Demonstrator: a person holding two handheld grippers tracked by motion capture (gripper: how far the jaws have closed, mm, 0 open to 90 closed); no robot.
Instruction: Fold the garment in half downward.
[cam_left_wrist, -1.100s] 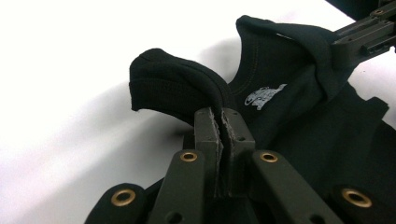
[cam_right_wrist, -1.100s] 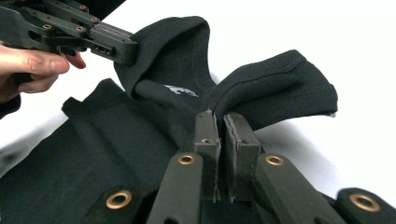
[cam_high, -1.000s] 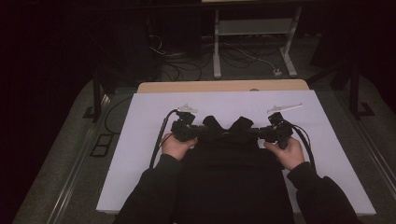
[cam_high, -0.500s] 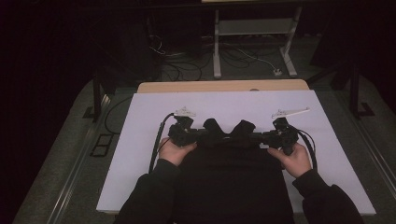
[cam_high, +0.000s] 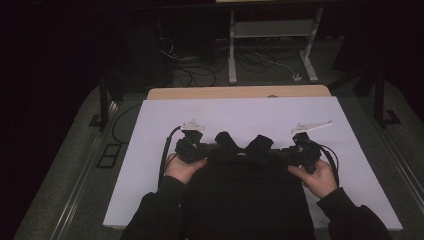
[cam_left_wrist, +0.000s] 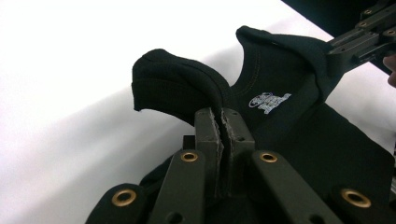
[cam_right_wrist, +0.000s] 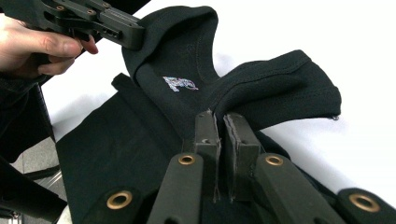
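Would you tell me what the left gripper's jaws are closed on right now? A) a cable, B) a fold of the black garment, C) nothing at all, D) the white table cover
B: in the left gripper view, the left gripper pinches the black garment between its pads.

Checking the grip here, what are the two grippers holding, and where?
Both hold the black garment: left gripper and right gripper each pinch its top edge near a shoulder.

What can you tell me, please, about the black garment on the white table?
The black garment looks like a soft knit top with stitched hems and a small pale printed label inside the neckline. It lies on the white table, reaching toward the person. The left tool and right tool are shut on its shoulders, whose two flaps stand up.
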